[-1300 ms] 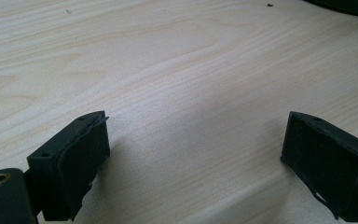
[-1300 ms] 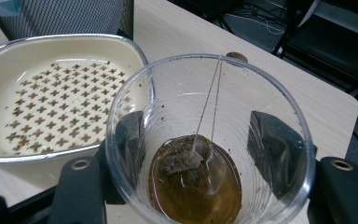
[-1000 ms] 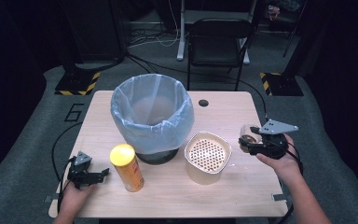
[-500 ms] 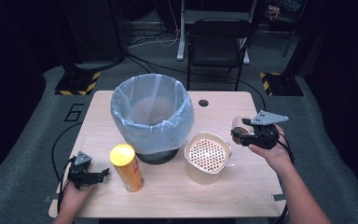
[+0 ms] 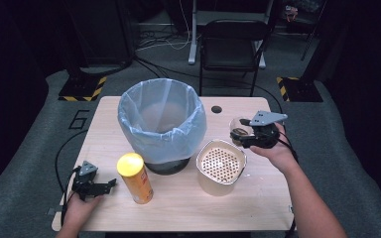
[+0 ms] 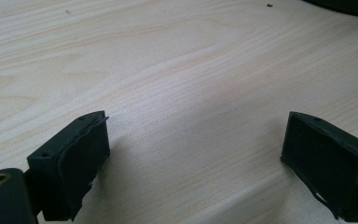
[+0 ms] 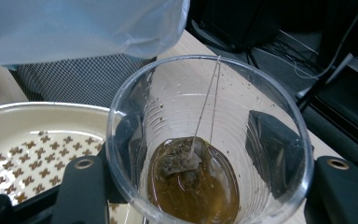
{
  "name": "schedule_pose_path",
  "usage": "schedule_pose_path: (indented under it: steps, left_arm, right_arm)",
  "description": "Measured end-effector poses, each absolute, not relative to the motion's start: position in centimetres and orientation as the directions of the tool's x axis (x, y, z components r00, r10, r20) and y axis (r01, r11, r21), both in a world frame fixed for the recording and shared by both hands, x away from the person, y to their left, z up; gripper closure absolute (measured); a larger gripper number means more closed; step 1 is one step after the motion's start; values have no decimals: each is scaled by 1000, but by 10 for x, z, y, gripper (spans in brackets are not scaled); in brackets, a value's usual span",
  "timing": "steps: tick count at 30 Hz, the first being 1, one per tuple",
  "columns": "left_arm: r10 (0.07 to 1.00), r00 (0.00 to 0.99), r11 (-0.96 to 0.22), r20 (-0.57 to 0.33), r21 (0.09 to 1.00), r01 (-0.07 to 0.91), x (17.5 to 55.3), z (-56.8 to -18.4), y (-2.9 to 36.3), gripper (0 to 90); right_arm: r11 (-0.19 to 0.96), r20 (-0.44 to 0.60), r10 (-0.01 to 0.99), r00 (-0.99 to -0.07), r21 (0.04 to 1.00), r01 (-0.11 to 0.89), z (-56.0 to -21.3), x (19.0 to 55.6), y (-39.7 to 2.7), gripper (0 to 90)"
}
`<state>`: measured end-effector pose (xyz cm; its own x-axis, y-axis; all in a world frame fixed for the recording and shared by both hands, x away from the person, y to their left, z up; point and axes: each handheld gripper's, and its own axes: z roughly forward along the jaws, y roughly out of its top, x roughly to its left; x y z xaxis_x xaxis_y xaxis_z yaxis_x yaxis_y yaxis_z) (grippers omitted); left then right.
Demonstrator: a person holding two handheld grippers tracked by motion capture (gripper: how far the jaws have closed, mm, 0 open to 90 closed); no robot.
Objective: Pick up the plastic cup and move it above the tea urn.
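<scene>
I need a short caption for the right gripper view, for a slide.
Right gripper holding a clear plastic cup with a used tea bag in brown liquid, beside a perforated strainer bowl.

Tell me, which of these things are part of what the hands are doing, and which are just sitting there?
In use:
- clear cup with tea bag, clamped in right gripper
- strainer bowl
- lined bin

Lying about:
- yellow can
- left gripper, open, resting on the table
- chair

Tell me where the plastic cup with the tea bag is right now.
In the high view the plastic cup is at the table's right side, clamped in the right gripper, just beyond the perforated bowl and right of the lined bin.
</scene>
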<state>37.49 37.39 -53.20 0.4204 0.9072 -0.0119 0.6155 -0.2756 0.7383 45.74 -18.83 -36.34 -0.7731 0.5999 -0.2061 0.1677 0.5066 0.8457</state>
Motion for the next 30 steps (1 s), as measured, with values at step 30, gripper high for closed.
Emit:
schedule_pose_path:
  steps: [30]
  left_arm:
    - [907, 421, -276, -12, 738, 616, 375, -532, 374, 72]
  right_arm:
    - [666, -475, 426, -770, 741, -89, -365, 451, -172, 384]
